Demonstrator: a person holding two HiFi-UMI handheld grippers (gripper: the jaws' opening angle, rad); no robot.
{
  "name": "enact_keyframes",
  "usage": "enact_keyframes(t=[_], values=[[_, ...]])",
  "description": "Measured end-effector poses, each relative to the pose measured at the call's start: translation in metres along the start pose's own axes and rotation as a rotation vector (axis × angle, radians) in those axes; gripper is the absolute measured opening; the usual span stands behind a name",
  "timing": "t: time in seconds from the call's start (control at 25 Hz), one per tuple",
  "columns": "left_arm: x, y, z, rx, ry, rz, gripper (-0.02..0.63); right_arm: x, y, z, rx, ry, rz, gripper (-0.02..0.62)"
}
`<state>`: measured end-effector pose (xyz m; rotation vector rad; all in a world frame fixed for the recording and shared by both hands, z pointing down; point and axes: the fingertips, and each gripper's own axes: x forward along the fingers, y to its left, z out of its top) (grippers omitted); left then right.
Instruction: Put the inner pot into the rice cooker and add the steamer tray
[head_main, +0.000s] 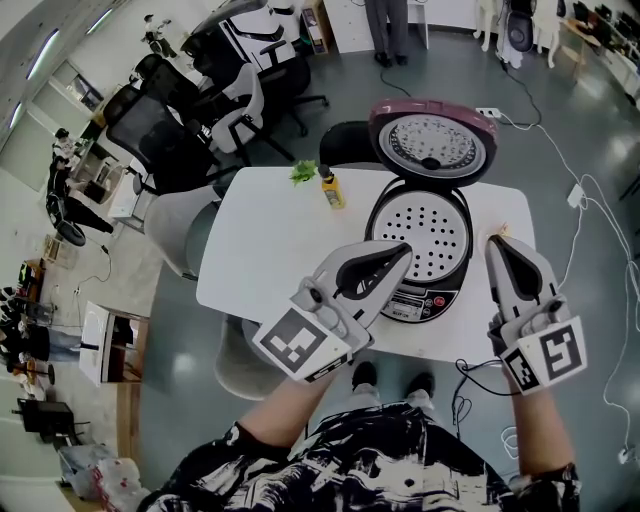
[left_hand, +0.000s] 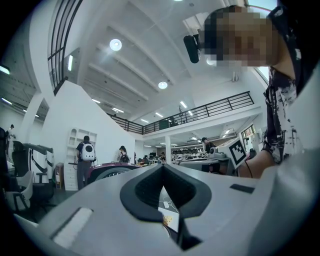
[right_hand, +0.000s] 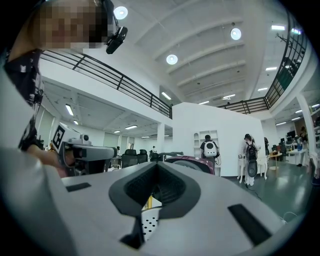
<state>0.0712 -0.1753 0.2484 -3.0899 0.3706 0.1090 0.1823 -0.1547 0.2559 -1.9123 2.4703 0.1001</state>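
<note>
Both jaw pairs closed, empty: left gripper (head_main: 398, 252), right gripper (head_main: 497, 246). Steamer tray (head_main: 420, 232) seated in rice cooker (head_main: 412, 302) between your fingertips; inner pot presumably beneath, unseen. You look finished.

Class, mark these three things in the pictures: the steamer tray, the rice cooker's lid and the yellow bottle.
steamer tray (head_main: 428, 235): head view, on its perforated floor.
lid (head_main: 432, 140): head view, on its round inner plate.
yellow bottle (head_main: 333, 192): head view, on its body.
</note>
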Motion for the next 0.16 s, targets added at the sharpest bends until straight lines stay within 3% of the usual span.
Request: enact_keyframes(t=[0.16], values=[[-0.0013,0.0032,-0.0011,0.001,-0.002,0.004,0.005,0.0022,0.003,-0.0022,-0.004,0.0,0.004,-0.002]])
